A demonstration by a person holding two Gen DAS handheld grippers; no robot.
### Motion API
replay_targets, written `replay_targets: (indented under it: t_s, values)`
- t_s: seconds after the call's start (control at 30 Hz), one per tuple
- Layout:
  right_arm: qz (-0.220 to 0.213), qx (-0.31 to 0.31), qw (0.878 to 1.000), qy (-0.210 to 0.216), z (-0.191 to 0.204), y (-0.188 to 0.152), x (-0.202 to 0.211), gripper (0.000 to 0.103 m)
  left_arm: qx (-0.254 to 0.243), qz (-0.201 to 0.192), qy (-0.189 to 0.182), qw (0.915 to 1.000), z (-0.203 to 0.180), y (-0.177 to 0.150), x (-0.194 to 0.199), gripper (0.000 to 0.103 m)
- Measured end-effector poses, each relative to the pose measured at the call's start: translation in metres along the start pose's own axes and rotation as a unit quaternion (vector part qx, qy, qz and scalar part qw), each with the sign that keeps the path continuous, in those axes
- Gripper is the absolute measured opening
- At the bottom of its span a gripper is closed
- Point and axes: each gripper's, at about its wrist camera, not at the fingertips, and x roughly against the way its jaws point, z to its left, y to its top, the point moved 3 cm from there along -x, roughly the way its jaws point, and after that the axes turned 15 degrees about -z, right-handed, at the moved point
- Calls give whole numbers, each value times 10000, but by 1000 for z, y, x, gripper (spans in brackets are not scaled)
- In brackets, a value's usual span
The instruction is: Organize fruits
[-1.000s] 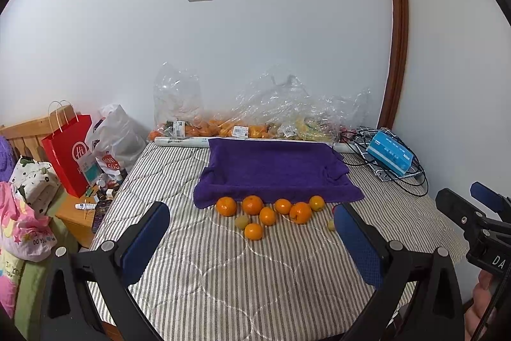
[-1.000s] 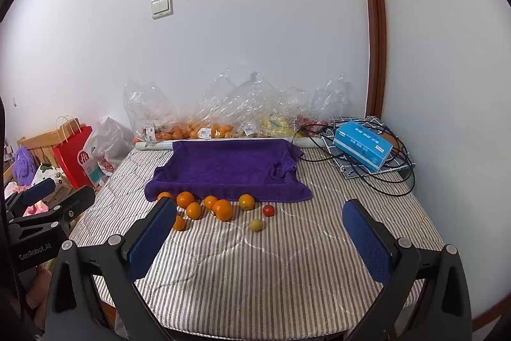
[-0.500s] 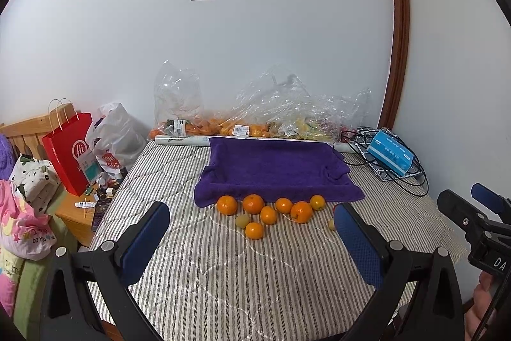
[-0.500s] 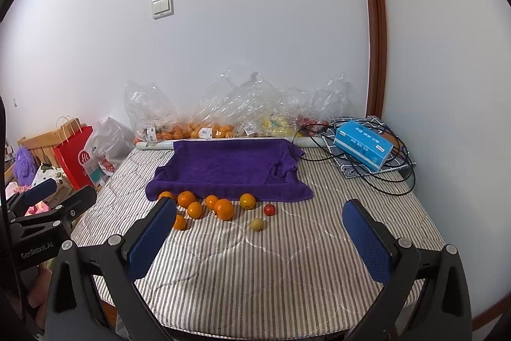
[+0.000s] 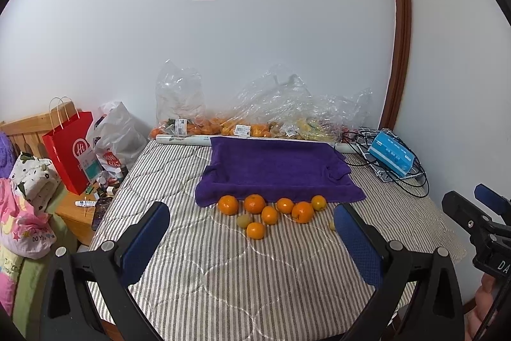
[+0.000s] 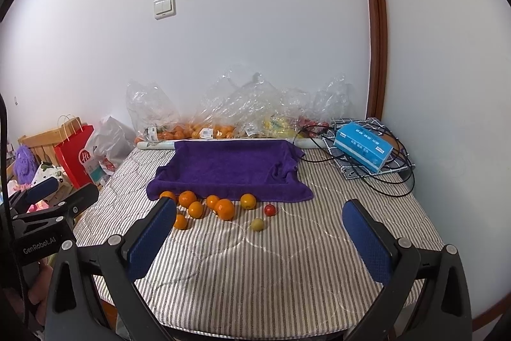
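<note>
Several oranges (image 5: pixel 254 203) (image 6: pixel 224 208) lie in a cluster on the striped bed cover, just in front of a purple towel (image 5: pixel 274 168) (image 6: pixel 230 168). A small yellow-green fruit (image 5: pixel 243 220) sits among them, another one (image 6: pixel 257 224) lies apart, and a small red fruit (image 6: pixel 270 209) lies to its right. My left gripper (image 5: pixel 252 242) is open and empty, well short of the fruit. My right gripper (image 6: pixel 258 240) is open and empty, also short of the fruit.
Clear plastic bags of fruit (image 5: pixel 255 123) line the wall behind the towel. A blue box (image 6: pixel 362 146) on black cables sits at the back right. A red paper bag (image 5: pixel 68 149) and clutter stand left of the bed. The bed's front edge (image 6: pixel 255 331) is near.
Both views have shifted very slightly; the fruit and towel have not moved. Both grippers stay open.
</note>
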Motion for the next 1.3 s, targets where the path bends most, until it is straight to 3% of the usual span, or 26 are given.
replay_targets:
  t_s: [0.3, 0.53, 0.73, 1.07, 1.3]
  values:
    - [48, -65, 10000, 56, -2, -2, -3, 103, -35, -6, 24, 10000, 2, 0, -1, 103]
    - [54, 93, 9997, -207, -6, -6, -14, 103, -26, 55, 131, 9999, 11, -6, -24, 103]
    - [363, 128, 9986, -375, -16, -25, -43, 103, 184, 400, 300, 9986, 30, -27, -64, 103]
    - [957, 131, 9953, 7, -11, -92, -124, 100, 108, 1014, 523, 9934, 55, -75, -125, 100]
    - [1296, 315, 9910, 83, 0, -130, -175, 82, 57, 1620, 598, 9850, 73, -106, -167, 95]
